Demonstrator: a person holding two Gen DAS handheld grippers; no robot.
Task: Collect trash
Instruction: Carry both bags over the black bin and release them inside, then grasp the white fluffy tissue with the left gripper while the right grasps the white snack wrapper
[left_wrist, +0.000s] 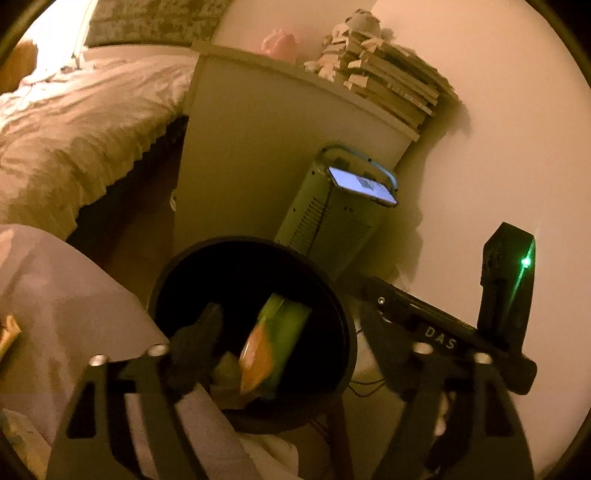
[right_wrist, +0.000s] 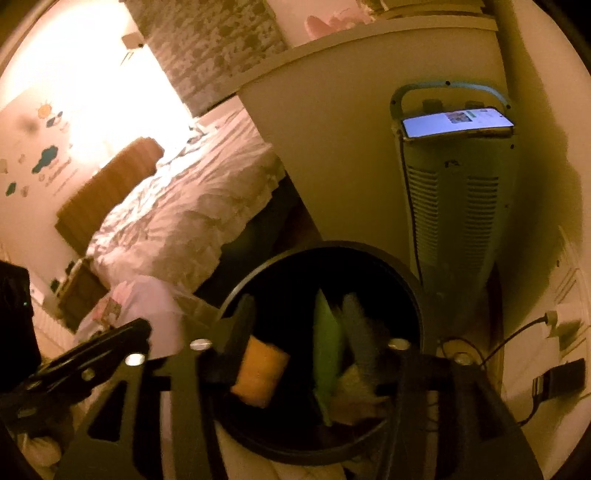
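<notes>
A round black trash bin (left_wrist: 343, 325) stands on the floor by a white cabinet; it shows in the right wrist view too (right_wrist: 417, 295). Inside lie a green and orange wrapper (left_wrist: 273, 347) and other scraps. In the right wrist view I see an orange piece (right_wrist: 260, 373), a green wrapper (right_wrist: 327, 354) and crumpled paper in it. My left gripper (left_wrist: 295, 339) is open over the bin's mouth, holding nothing. My right gripper (right_wrist: 299, 332) is open over the bin, and the orange piece sits beside its left finger (right_wrist: 232, 339). The right gripper's body (left_wrist: 443, 332) shows in the left view.
A pale tower heater (left_wrist: 332, 218) with a lit phone (left_wrist: 364, 184) on top stands behind the bin against the wall. A white cabinet (left_wrist: 266, 147) carries stacked books (left_wrist: 391, 77). A bed with a rumpled quilt (left_wrist: 74, 122) lies left. Cables and a plug (right_wrist: 550, 317) lie right.
</notes>
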